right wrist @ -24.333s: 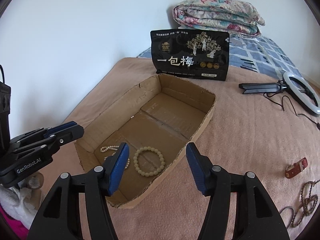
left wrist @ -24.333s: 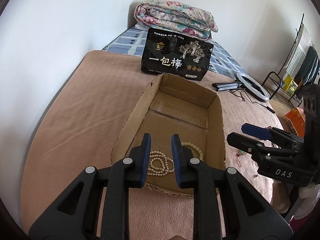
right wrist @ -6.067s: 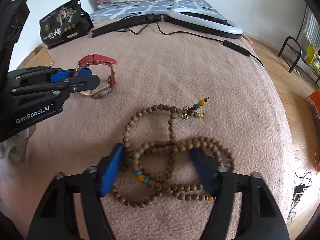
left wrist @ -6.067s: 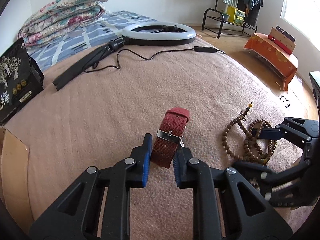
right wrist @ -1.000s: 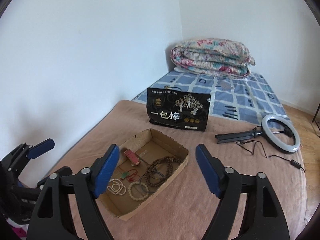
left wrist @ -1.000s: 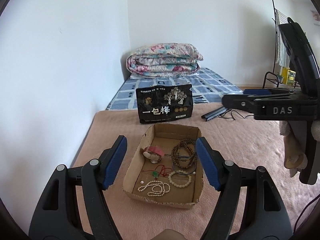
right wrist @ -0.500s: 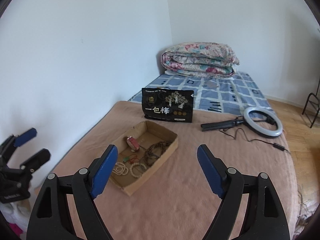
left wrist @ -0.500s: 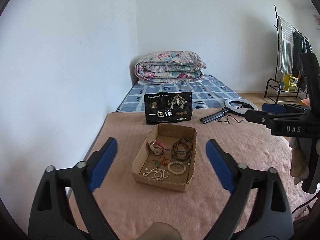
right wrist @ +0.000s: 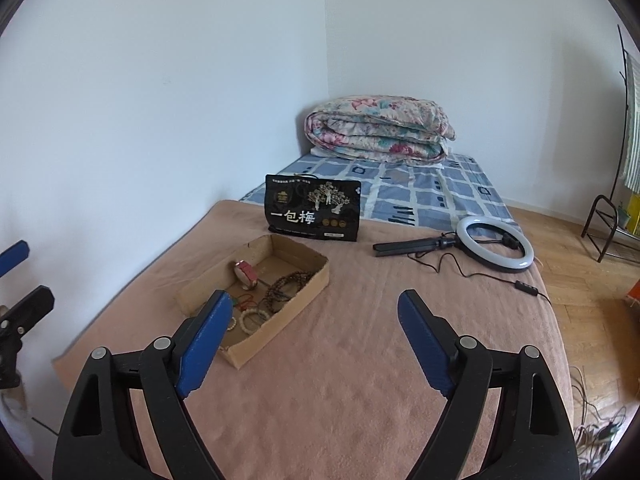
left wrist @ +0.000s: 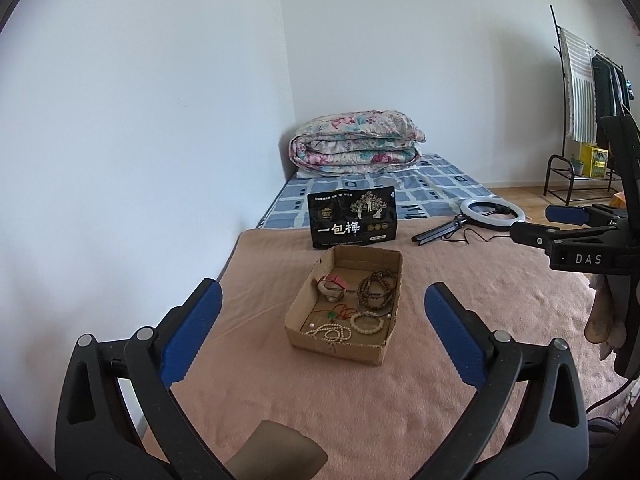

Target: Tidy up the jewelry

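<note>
Left hand-held gripper (left wrist: 323, 308) has just opened wide, nothing between its blue pads. Ahead on the pink blanket (left wrist: 460, 320) sits the cardboard box (left wrist: 340, 346) holding a red watch (left wrist: 331, 285), brown beads (left wrist: 375, 289), pearl strand (left wrist: 330, 332) and pale bracelet (left wrist: 367, 323). Black pouch (left wrist: 353, 222) stands behind it.

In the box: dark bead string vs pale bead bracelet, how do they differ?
The dark bead string is brown and piled in several overlapping loops; the pale bead bracelet is cream and lies as one open ring. The string covers more of the floor of the cardboard box than the bracelet. The string lies toward the far end, the bracelet near the front wall. Both lie loose inside the box, along its right side.
</note>
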`<state>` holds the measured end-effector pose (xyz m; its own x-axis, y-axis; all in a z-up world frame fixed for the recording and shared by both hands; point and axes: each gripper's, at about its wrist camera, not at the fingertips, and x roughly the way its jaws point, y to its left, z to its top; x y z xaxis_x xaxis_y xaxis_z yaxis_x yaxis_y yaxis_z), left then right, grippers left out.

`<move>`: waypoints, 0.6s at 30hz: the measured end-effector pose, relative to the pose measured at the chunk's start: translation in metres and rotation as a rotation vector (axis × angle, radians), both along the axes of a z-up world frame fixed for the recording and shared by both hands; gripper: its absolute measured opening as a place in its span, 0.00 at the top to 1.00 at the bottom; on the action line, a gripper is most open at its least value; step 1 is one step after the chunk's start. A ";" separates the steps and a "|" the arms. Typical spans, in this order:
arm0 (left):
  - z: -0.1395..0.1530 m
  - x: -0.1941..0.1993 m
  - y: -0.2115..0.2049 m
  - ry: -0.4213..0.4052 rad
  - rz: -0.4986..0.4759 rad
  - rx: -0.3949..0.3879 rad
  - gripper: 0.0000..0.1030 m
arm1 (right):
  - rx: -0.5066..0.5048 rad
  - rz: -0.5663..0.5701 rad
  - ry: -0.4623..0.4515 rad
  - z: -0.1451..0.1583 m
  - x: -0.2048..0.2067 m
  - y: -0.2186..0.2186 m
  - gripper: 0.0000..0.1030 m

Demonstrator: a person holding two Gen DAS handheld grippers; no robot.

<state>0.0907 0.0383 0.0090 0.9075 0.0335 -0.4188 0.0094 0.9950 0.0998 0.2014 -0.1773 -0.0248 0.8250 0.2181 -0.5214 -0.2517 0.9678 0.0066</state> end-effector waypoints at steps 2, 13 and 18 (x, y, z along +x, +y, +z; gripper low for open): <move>-0.001 -0.002 0.000 0.006 0.003 -0.003 0.00 | -0.003 -0.003 -0.001 -0.001 -0.002 -0.001 0.18; 0.000 -0.006 0.004 0.000 0.016 -0.019 0.00 | -0.020 0.010 -0.011 -0.002 -0.012 -0.001 0.18; 0.001 -0.008 0.005 0.000 0.017 -0.018 0.00 | -0.022 0.004 -0.008 -0.003 -0.014 -0.003 0.18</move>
